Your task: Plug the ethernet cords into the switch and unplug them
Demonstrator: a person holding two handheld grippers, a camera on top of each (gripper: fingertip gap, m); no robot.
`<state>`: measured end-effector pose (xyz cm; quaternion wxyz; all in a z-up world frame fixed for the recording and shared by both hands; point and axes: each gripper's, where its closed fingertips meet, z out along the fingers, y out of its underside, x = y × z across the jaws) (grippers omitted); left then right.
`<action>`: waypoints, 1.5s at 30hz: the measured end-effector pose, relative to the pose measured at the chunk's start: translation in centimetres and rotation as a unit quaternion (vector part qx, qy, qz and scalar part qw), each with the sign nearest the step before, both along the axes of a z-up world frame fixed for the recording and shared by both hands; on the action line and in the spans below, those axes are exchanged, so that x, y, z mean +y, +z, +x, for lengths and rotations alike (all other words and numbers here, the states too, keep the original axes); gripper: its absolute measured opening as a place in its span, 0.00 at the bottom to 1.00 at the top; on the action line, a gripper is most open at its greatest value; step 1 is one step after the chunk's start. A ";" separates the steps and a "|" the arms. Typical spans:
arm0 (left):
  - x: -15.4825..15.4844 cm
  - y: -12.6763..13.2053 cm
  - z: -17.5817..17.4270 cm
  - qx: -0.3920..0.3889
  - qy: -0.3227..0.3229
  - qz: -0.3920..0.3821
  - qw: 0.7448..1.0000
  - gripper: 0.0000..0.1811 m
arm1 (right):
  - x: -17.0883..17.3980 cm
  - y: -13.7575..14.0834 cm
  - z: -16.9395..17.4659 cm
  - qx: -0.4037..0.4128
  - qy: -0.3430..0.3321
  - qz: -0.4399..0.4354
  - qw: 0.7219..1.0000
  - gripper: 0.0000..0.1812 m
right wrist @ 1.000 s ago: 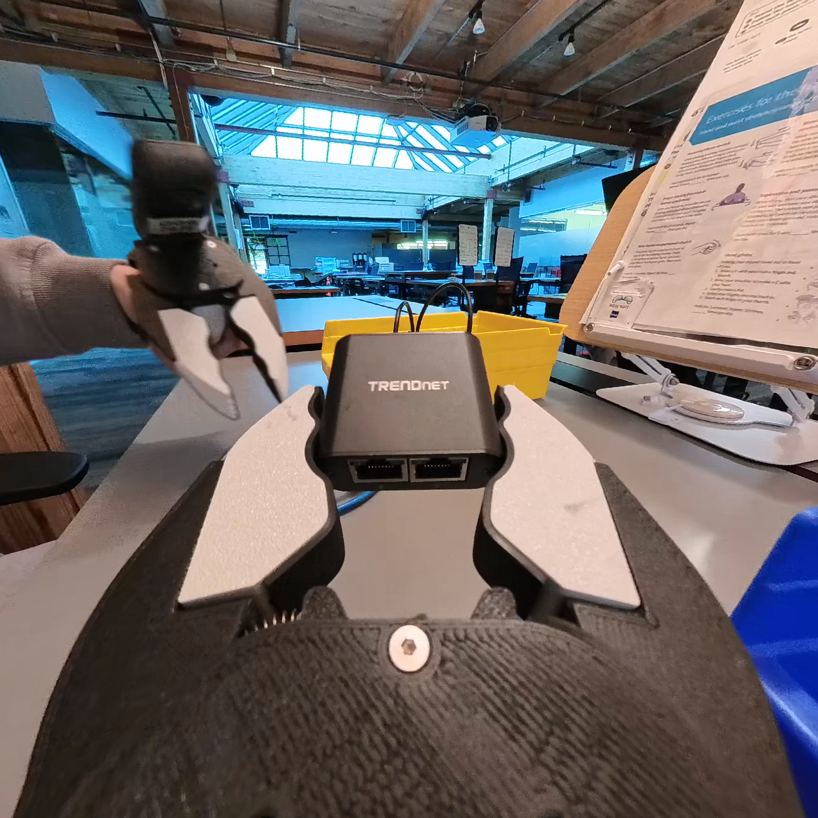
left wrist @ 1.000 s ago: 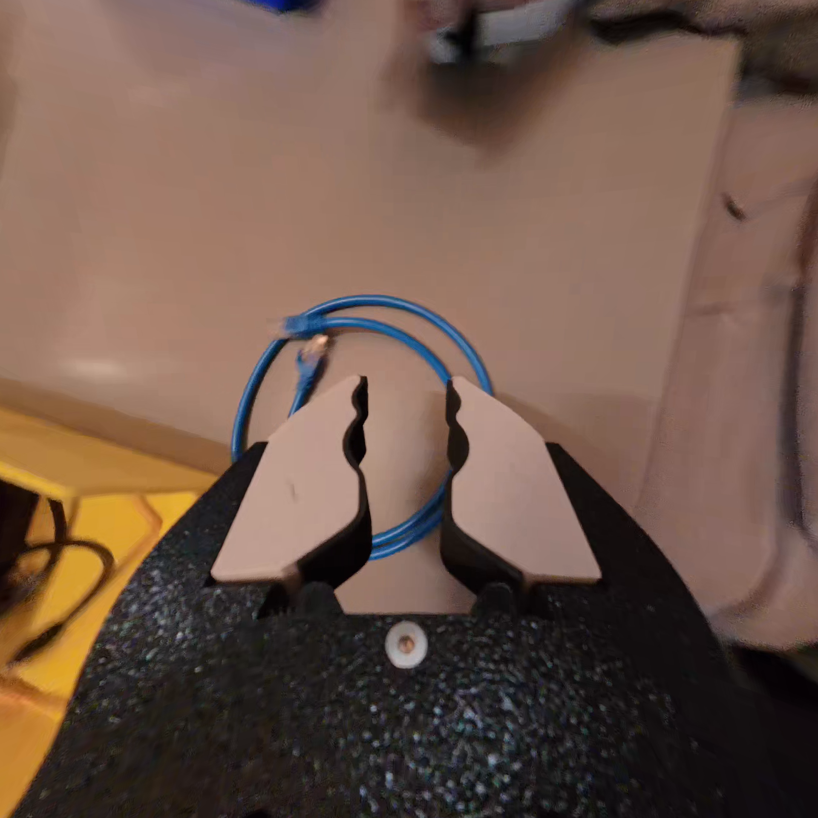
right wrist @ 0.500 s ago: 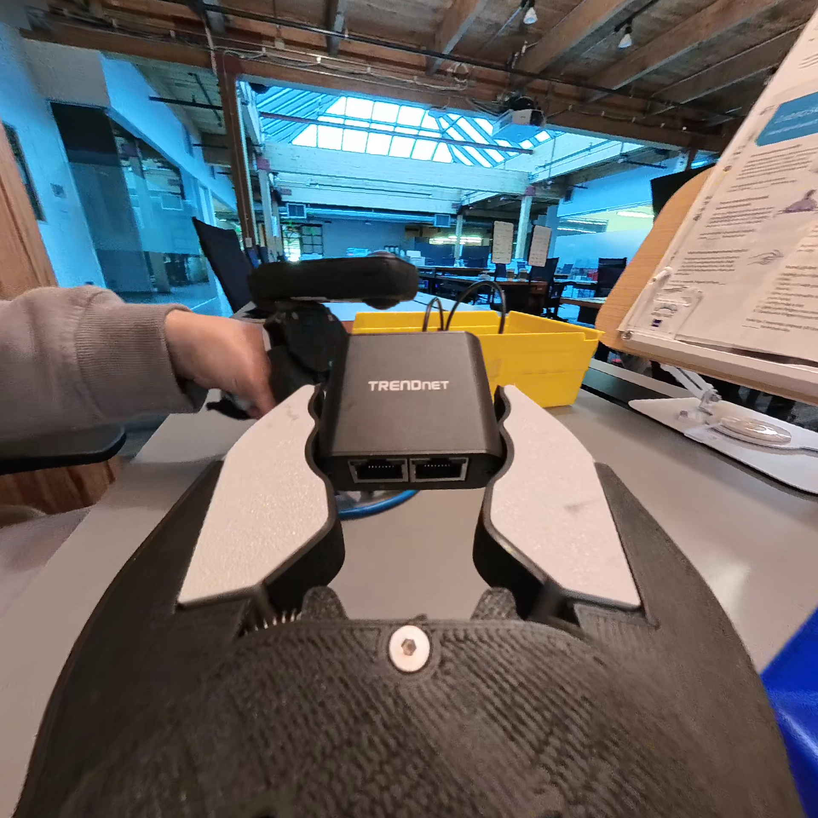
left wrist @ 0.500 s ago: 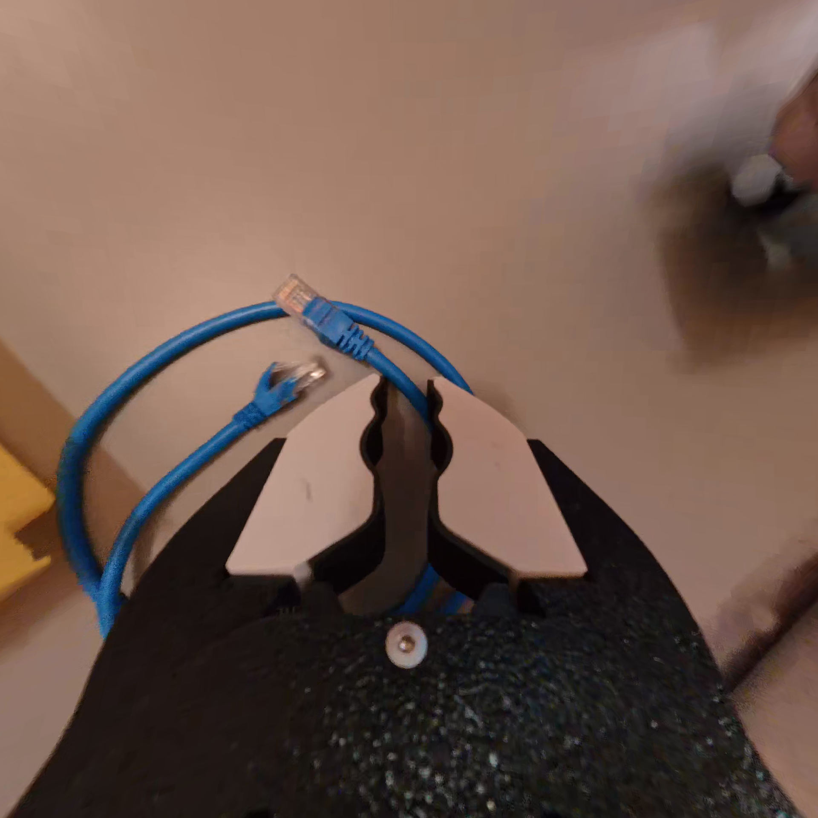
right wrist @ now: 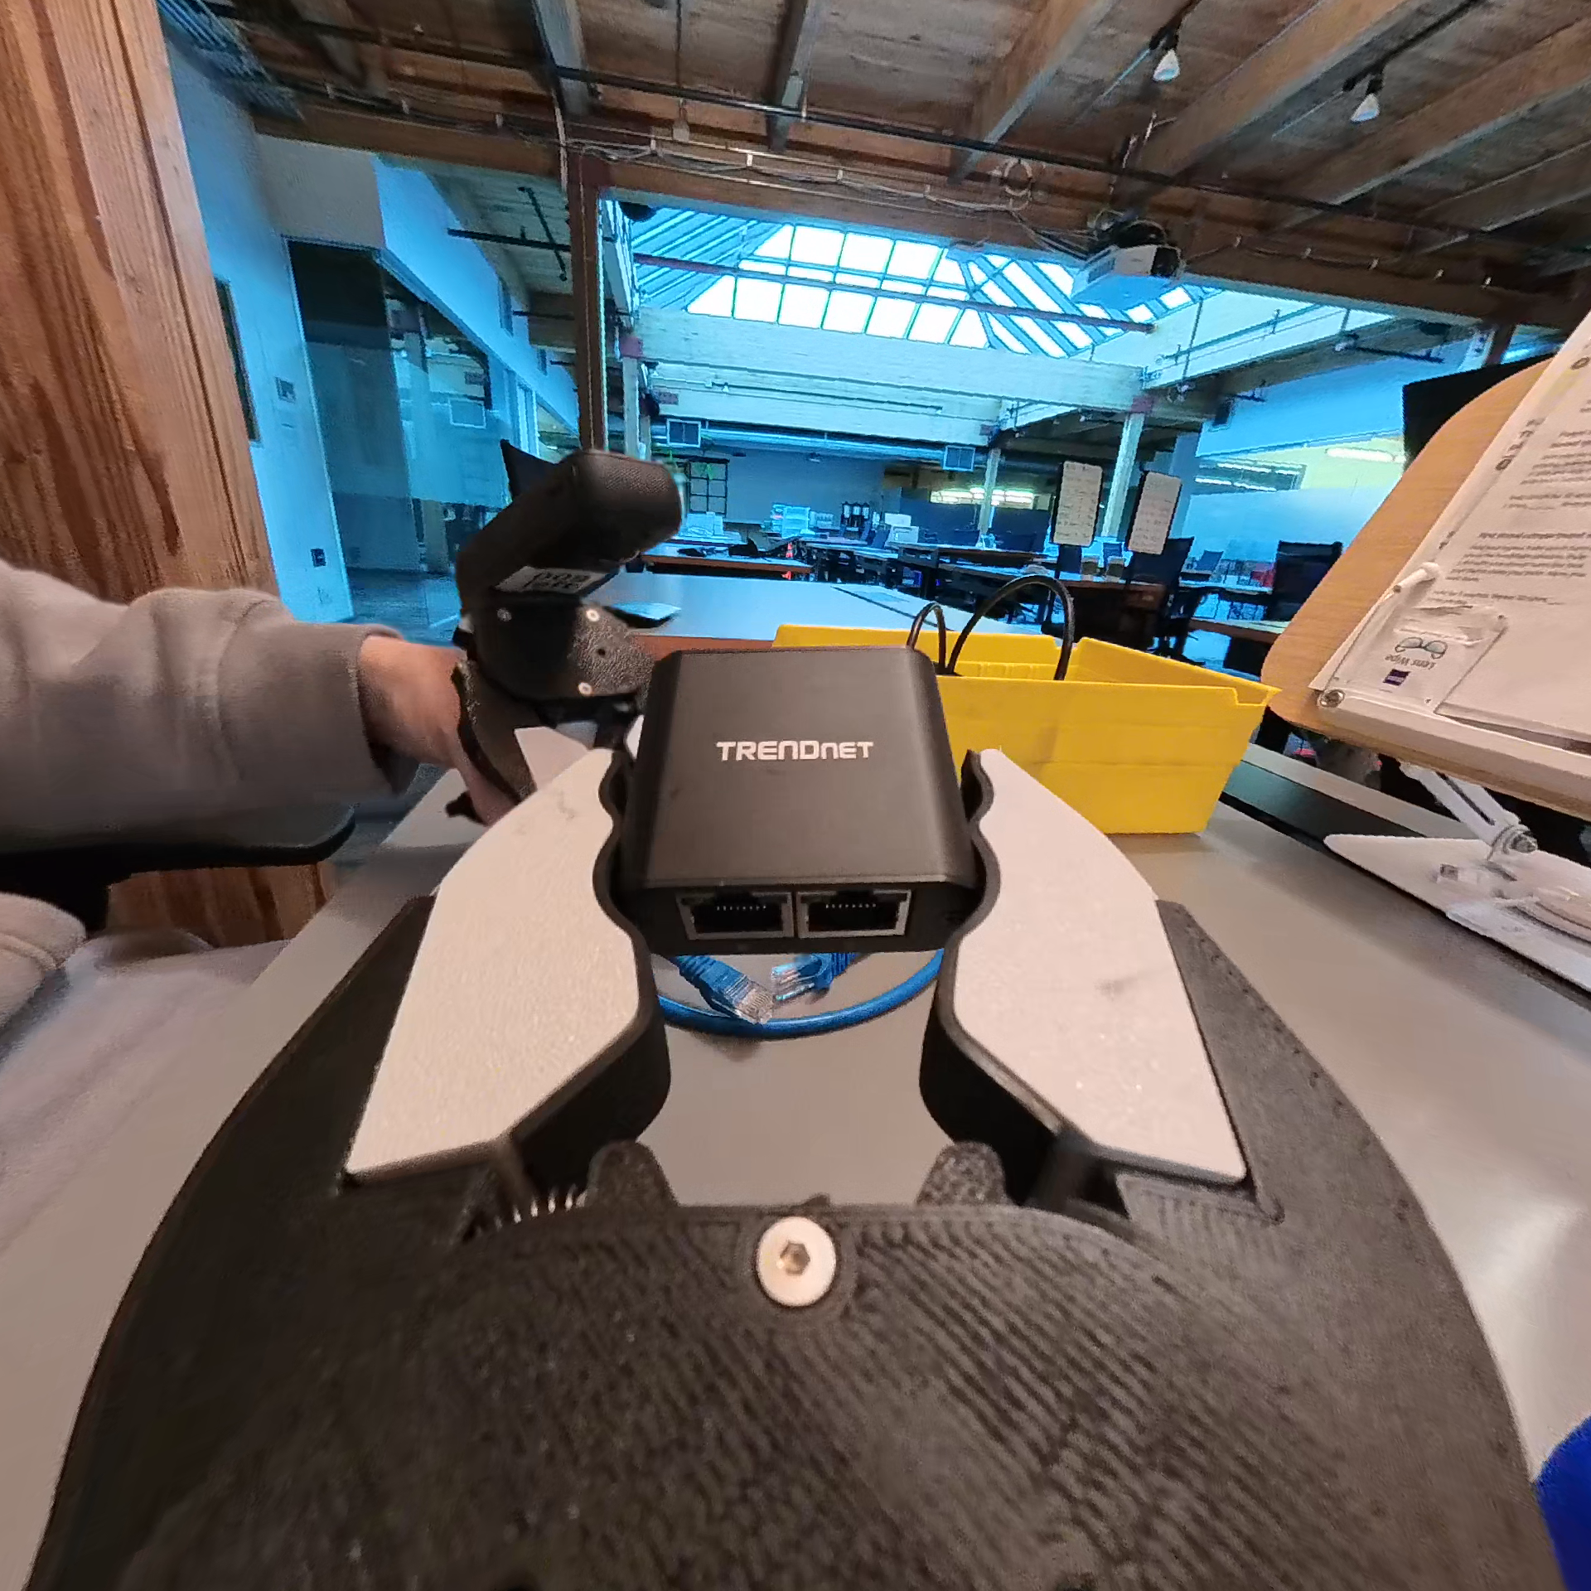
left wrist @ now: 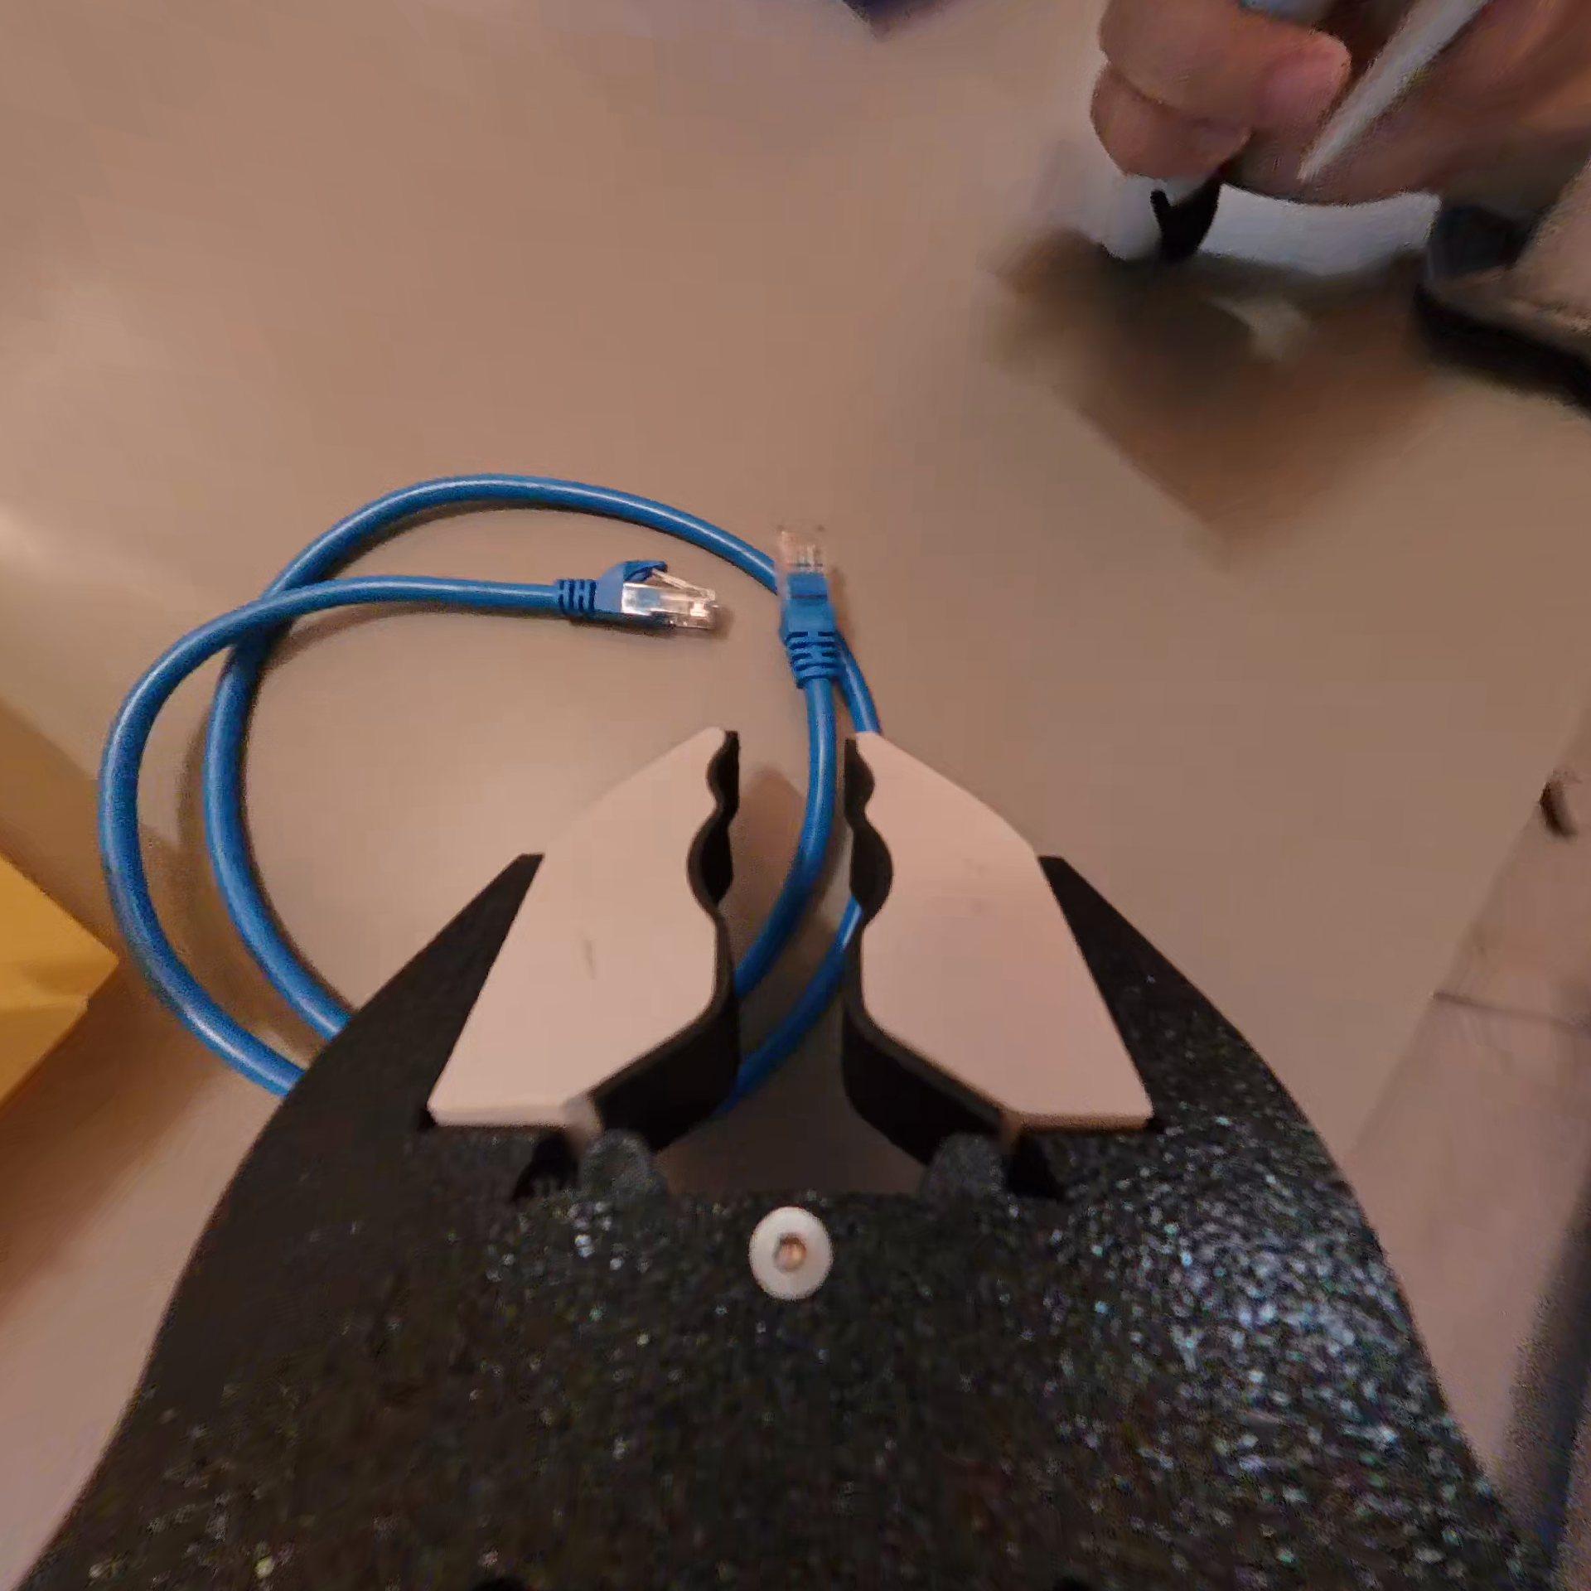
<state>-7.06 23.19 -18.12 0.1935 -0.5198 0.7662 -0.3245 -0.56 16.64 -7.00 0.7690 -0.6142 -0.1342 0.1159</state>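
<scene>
Switch [right wrist: 796, 775], white-lettered, clamped in right jaws; left jaws apart astride blue cord [left wrist: 814, 826].

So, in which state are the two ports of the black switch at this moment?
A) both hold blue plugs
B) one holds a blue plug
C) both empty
C: in the right wrist view both ports of the switch are open sockets, and both plugs of the blue cord lie free on the table.

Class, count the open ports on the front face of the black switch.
2, side by side on the front of the switch: left port and right port, both open. Other faces are hidden.
</scene>
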 end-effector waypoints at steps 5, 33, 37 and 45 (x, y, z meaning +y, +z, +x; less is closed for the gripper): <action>-0.6 -0.3 0.7 -0.025 0.054 -0.012 0.998 0.22 | -0.1 0.0 -0.1 0.000 0.006 0.002 1.000 0.40; -2.2 1.5 1.0 -0.001 -0.014 0.004 1.000 0.05 | 0.0 0.0 0.3 0.009 -0.003 -0.001 1.000 0.40; -2.5 4.1 0.8 -0.010 -0.014 -0.056 0.998 0.05 | 0.1 0.0 0.3 0.008 -0.005 -0.003 1.000 0.40; -4.3 17.1 -0.9 -0.005 -0.061 -0.468 0.882 0.05 | -0.9 1.0 1.9 0.060 -0.016 0.035 0.997 0.40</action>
